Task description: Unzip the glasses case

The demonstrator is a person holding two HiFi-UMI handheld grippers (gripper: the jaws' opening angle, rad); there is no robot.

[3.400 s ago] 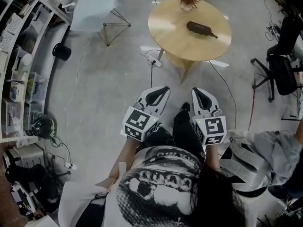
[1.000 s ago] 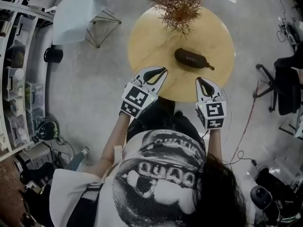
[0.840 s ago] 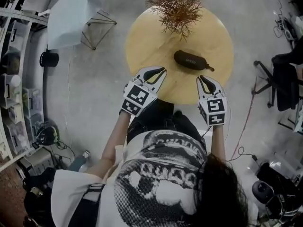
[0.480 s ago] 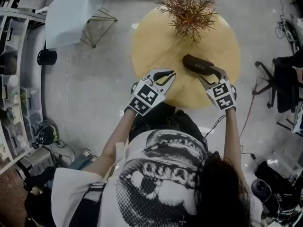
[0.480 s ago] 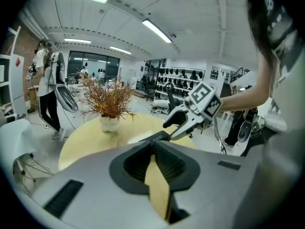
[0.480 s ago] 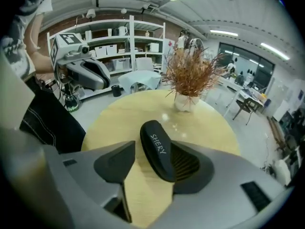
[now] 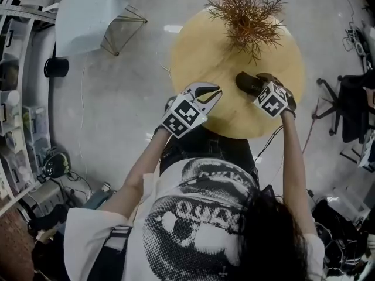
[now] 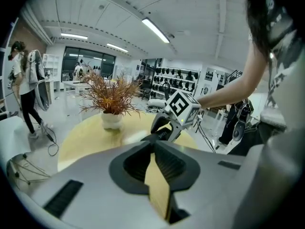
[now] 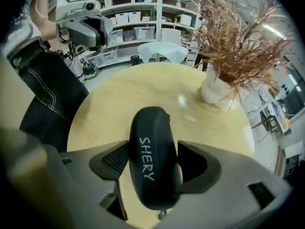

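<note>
Pale round wooden table (image 7: pixel 205 63) stands on a grey workshop floor, and over it the right gripper (image 9: pixel 154 149) tips steeply down around the black glasses case (image 9: pixel 150 123). Its jaws have just been opening and stand wide, with a ribbed pad (image 9: pixel 114 160) on either side of the case's near half. The left one sits close against the shell, a sliver of tabletop shows at the other, and nothing is clamped. The case lies flat on the table, lengthwise along the jaws, its white "SHERY" lettering up and a small metal pull (image 9: pixel 162 214) at its near end. The left gripper (image 8: pixel 154 144) is pressed closed and empty above the table's near edge, well apart from the case. Beyond the case stands a dried plant (image 7: pixel 249 13) in a white pot (image 9: pixel 217 92), with shelving (image 9: pixel 143 13) behind.
</note>
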